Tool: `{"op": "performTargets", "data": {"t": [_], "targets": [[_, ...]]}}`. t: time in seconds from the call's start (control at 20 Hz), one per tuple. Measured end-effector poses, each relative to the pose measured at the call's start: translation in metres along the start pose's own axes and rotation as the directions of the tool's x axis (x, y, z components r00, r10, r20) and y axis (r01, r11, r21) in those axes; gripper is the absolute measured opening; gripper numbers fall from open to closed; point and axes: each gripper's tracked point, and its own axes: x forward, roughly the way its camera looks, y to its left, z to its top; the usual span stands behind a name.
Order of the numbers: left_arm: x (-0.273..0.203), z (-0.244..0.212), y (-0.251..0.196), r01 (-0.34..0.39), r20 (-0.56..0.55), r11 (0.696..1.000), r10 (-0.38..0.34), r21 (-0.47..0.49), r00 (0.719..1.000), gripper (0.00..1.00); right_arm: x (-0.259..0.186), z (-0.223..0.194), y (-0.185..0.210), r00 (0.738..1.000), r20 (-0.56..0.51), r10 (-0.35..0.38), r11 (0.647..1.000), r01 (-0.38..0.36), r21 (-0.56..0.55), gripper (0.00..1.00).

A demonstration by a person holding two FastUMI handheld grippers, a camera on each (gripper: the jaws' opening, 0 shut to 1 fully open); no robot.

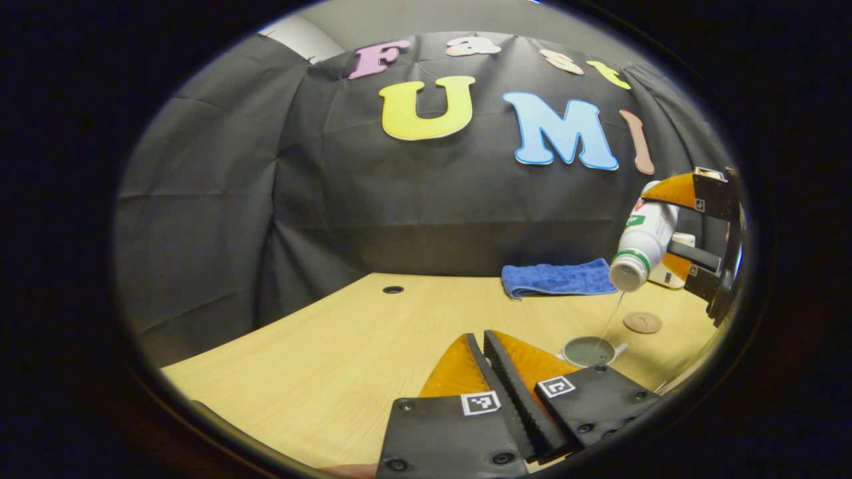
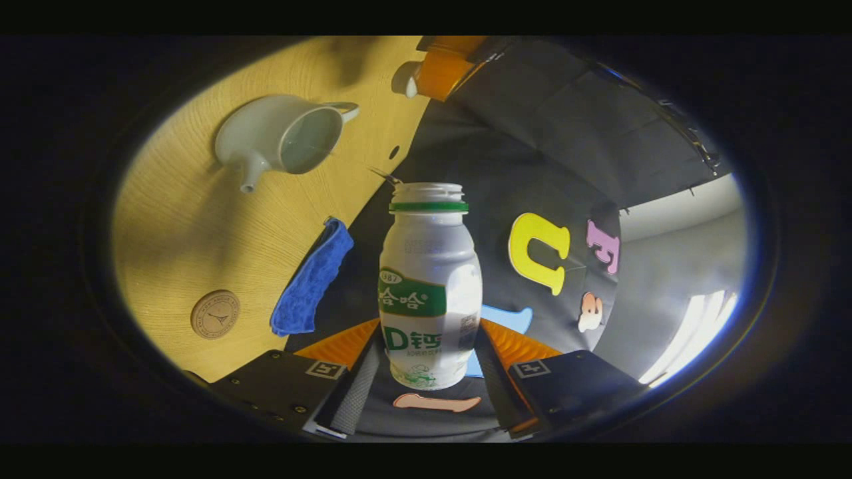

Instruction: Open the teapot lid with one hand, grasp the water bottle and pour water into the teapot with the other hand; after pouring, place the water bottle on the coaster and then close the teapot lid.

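One thin stream of water is being poured from the tipped water bottle (image 1: 643, 243) into the open teapot (image 2: 283, 136), which sits on the table (image 1: 346, 346) at about 4 o'clock in the left gripper view. The bottle is squeezed by the right gripper (image 2: 426, 372). The left gripper (image 1: 489, 349) looks closed; the lid cannot be made out there. Next, the bottle should be set on the coaster (image 1: 642, 322), just beyond the teapot. A blue cloth (image 1: 559, 279) lies near, not in the way.

Water bottle (image 2: 429, 286) label — "D", "387"
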Motion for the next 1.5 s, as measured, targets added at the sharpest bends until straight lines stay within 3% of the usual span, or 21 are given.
{"op": "performTargets", "data": {"t": [0.4, 0.9, 0.95, 1.15, 1.35, 1.4, 1.45, 1.5], "targets": [[0.002, -0.002, -0.001, 0.000, -0.003, 1.000, 0.000, 0.002, 1.000, 0.08, 0.000, 0.003, -0.007, 0.997, 0.011, -0.072, 0.997, 0.072, -0.030, 0.76], [0.001, -0.002, -0.003, 0.009, -0.004, 1.000, -0.009, 0.005, 1.000, 0.08, 0.006, -0.005, -0.001, 0.999, 0.002, -0.043, 0.999, 0.043, 0.023, 0.76], [0.002, -0.003, -0.004, 0.011, -0.004, 1.000, -0.011, 0.005, 1.000, 1.00, 0.007, -0.006, 0.003, 1.000, -0.003, -0.016, 0.998, 0.016, 0.058, 0.75], [0.001, -0.001, -0.008, 0.022, 0.003, 1.000, -0.022, 0.006, 1.000, 1.00, 0.016, -0.012, 0.028, 0.995, -0.019, 0.103, 0.958, -0.094, 0.270, 0.76], [0.001, 0.002, -0.013, 0.032, 0.009, 0.999, -0.032, 0.011, 0.999, 1.00, 0.007, 0.000, 0.052, 0.980, -0.031, 0.199, 0.856, -0.158, 0.492, 0.76], [0.000, 0.002, -0.014, 0.035, 0.010, 0.999, -0.035, 0.010, 0.999, 0.26, 0.005, 0.003, 0.053, 0.976, -0.032, 0.213, 0.828, -0.163, 0.537, 0.76], [0.000, 0.003, -0.014, 0.040, 0.011, 0.999, -0.040, 0.007, 0.999, 0.26, 0.005, 0.002, 0.057, 0.972, -0.030, 0.231, 0.793, -0.171, 0.584, 0.76], [0.001, 0.003, -0.015, 0.044, 0.013, 0.999, -0.044, 0.005, 0.999, 0.08, 0.004, 0.002, 0.060, 0.968, -0.028, 0.251, 0.755, -0.178, 0.632, 0.76]]}}
